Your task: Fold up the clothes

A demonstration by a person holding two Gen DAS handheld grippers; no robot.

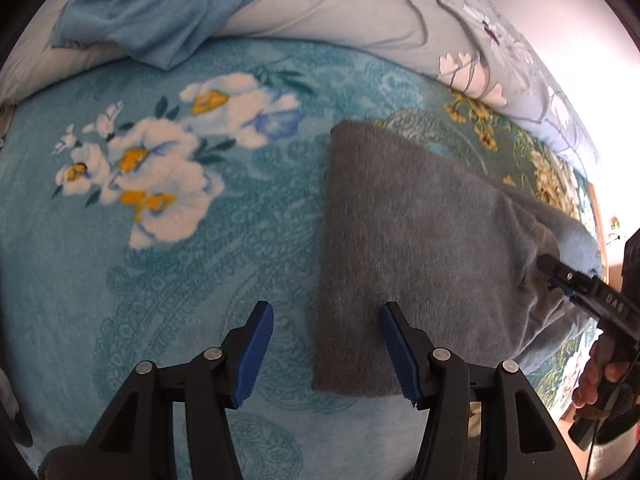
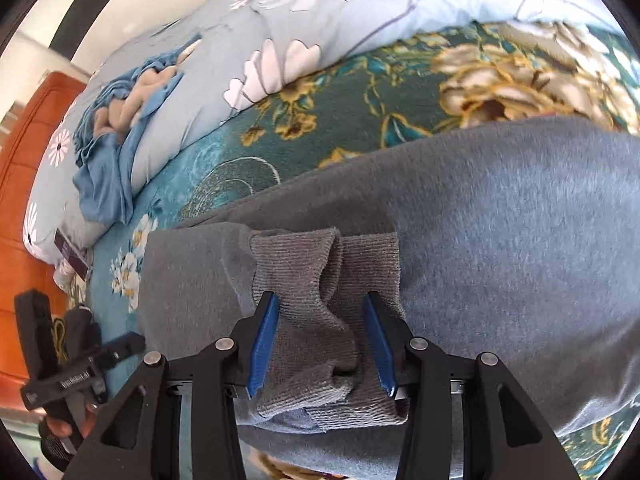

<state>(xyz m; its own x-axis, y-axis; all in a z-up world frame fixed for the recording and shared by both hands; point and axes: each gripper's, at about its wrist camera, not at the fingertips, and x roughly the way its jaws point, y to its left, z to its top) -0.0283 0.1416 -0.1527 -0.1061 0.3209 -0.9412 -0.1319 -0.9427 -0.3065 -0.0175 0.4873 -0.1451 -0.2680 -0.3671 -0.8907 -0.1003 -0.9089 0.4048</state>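
On the floral blanket point(image 1: 200, 280), grey sweater point(image 1: 420, 220) under both wide-open, empty tools, blue garment point(image 1: 160, 8) beyond

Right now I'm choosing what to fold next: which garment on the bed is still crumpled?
The blue garment, bunched on the pale quilt. The grey sweater lies flat, already folded.

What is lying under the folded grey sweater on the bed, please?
The grey sweater rests on the teal floral blanket, which shows all around it. A light blue layer peeks out at its far edge. Whatever else lies beneath is covered by the sweater.
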